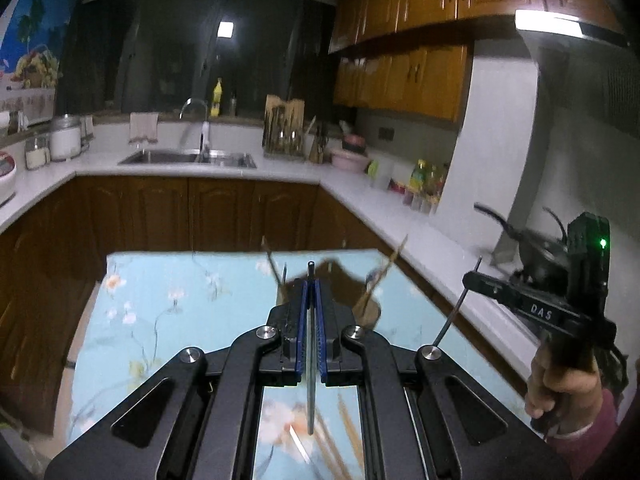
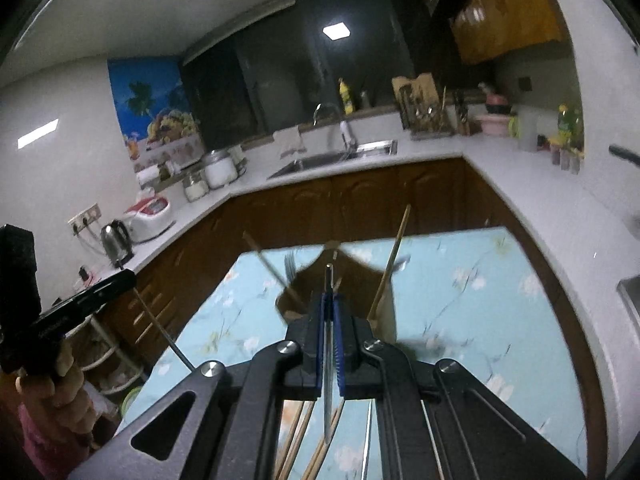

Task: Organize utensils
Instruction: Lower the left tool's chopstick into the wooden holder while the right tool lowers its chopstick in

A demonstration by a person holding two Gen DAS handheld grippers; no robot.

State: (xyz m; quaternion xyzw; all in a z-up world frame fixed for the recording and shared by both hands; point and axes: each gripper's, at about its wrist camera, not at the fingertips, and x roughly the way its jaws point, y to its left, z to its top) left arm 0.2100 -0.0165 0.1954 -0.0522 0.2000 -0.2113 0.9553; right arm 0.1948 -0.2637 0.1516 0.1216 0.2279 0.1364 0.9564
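Utensils, thin grey metal rods, are clamped in left tool (image 1: 311, 280) and right tool (image 2: 329, 296)

Utensil holder (image 1: 366, 304) with chopsticks (image 1: 390, 268) sticking up is standing mid-table, blocking straight ahead of both grippers. Bare floral tablecloth (image 1: 168, 300) is lying open left of it; loose chopsticks (image 2: 298, 436) are lying on the near edge.
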